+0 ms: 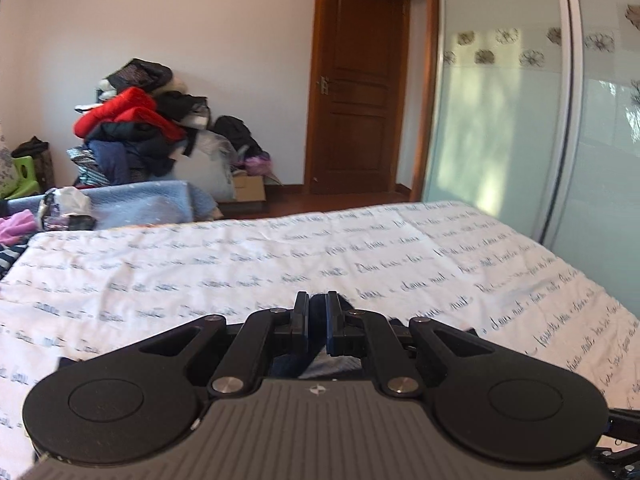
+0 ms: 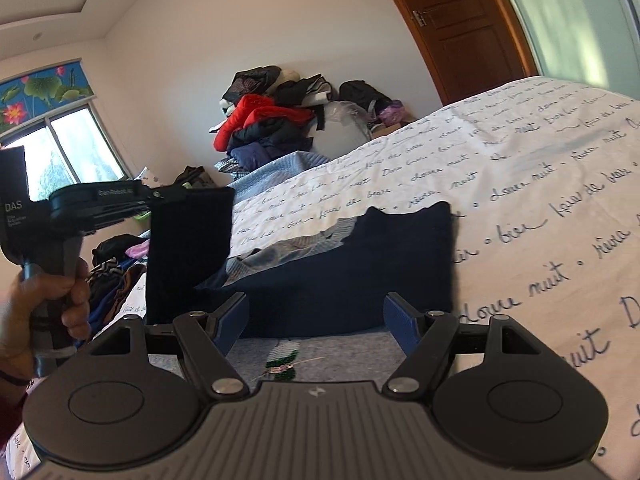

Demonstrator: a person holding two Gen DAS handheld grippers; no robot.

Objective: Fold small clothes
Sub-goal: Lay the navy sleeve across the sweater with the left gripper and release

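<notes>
A small navy and grey garment (image 2: 352,280) lies on the bed's white script-printed sheet (image 2: 540,200). Its grey part (image 2: 340,354) carries a green and white motif (image 2: 286,356). In the right wrist view a person's hand (image 2: 60,292) holds my left gripper (image 2: 176,192), which is shut on a navy flap (image 2: 188,248) lifted off the bed. The left wrist view shows that gripper (image 1: 318,300) with dark navy cloth (image 1: 318,320) pinched between its fingers. My right gripper (image 2: 315,304) stands open just above the garment, with nothing gripped.
A tall pile of clothes (image 1: 132,128) stands against the far wall beyond the bed. A brown door (image 1: 356,80) and a frosted glass sliding panel (image 1: 500,120) are on the right. More clothes (image 2: 116,272) lie by the bed's left edge, below a window (image 2: 68,148).
</notes>
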